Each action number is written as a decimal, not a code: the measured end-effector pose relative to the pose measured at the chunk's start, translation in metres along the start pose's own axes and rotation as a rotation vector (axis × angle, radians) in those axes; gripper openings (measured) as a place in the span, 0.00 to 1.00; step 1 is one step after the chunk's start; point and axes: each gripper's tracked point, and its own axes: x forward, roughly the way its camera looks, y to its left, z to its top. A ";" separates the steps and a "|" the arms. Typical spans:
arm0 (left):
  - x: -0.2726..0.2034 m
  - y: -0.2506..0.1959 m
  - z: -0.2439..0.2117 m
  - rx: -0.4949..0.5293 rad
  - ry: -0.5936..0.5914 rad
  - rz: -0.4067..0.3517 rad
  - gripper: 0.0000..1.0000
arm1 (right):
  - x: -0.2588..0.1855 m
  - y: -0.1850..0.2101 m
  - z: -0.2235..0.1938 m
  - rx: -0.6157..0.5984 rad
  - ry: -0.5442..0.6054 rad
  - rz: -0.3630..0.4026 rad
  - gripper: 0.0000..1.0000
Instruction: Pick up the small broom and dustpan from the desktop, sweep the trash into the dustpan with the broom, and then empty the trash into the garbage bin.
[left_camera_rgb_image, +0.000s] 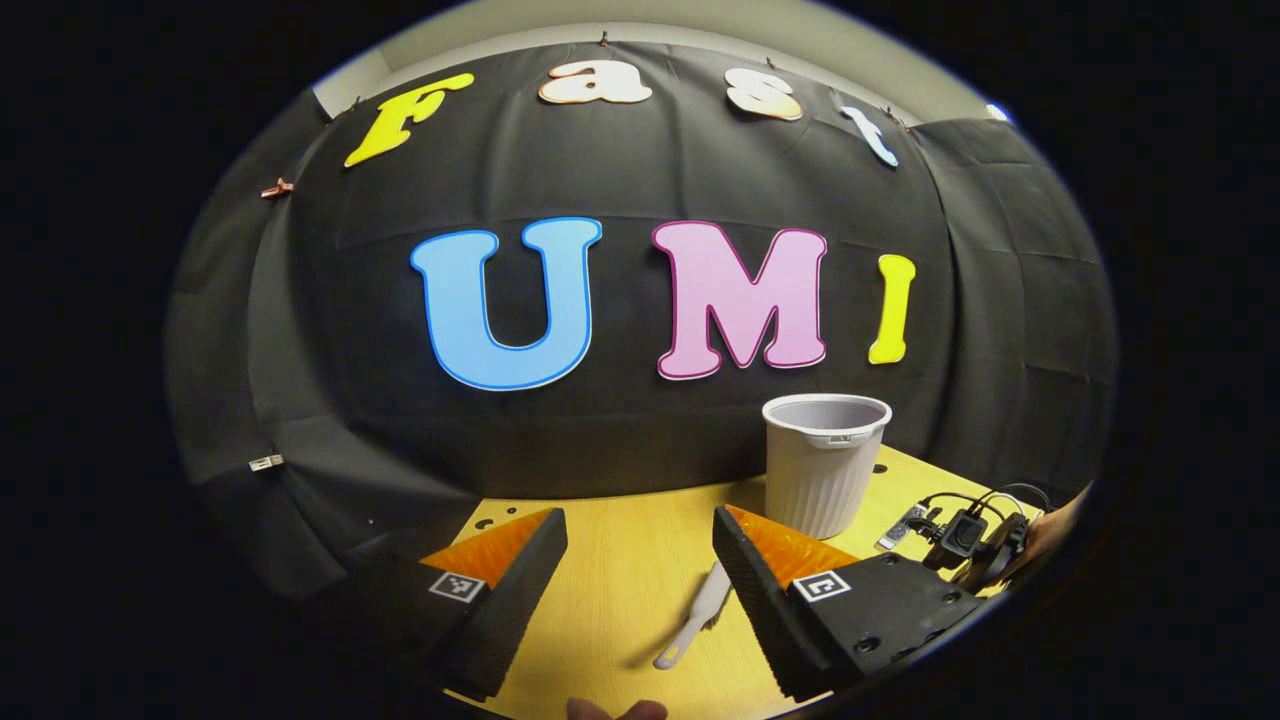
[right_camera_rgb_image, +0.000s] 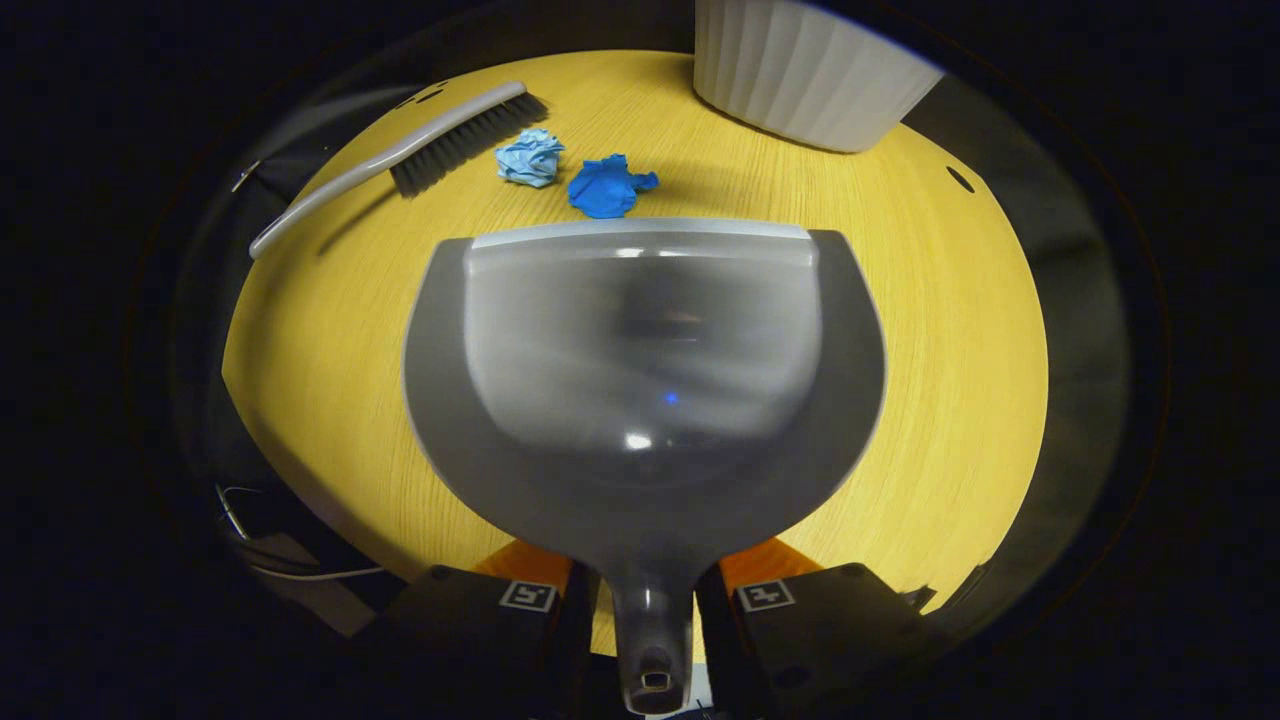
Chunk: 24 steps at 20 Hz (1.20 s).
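The left gripper (left_camera_rgb_image: 640, 570) hovers level above the desktop (left_camera_rgb_image: 620, 560), facing the booth wall, its fingers spread wide with nothing between them. The right gripper (right_camera_rgb_image: 645, 600) is tilted down toward the desktop (right_camera_rgb_image: 950, 350), its two fingers pressed onto the handle of the dustpan (right_camera_rgb_image: 645, 370), one on each side.

In the left gripper view the broom (left_camera_rgb_image: 697, 615) lies on the wood between the fingers, partly covered by the right-hand finger, so its bristles are hard to make out. The bin (left_camera_rgb_image: 825, 460) stands upright near the desktop's far edge. At the right edge of that view the other gripper (left_camera_rgb_image: 965, 540) with its cables is cut off, along with a sliver of the hand holding it. A fingertip pokes in at the bottom.

In the right gripper view the dustpan's mouth faces away toward the far edge, and its handle end runs out of the picture. The bin (right_camera_rgb_image: 800, 75) is cropped at the top. The broom (right_camera_rgb_image: 400, 165) lies near the far left corner, bristles beside the trash.

Count: one broom, one dustpan, one bin, two trash wads — a pale blue wad (right_camera_rgb_image: 530, 158) and a dark blue wad (right_camera_rgb_image: 608, 187), just beyond the dustpan's lip.
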 end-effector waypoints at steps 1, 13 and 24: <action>0.003 -0.001 -0.001 0.002 0.004 -0.005 0.96 | -0.001 -0.001 -0.001 0.004 0.002 0.001 0.48; 0.052 -0.055 -0.122 0.019 0.430 -0.256 0.96 | -0.001 -0.004 -0.004 -0.196 0.087 0.085 0.36; 0.096 -0.063 -0.262 0.087 0.963 -0.352 0.95 | -0.002 -0.006 -0.004 -0.209 0.082 0.088 0.35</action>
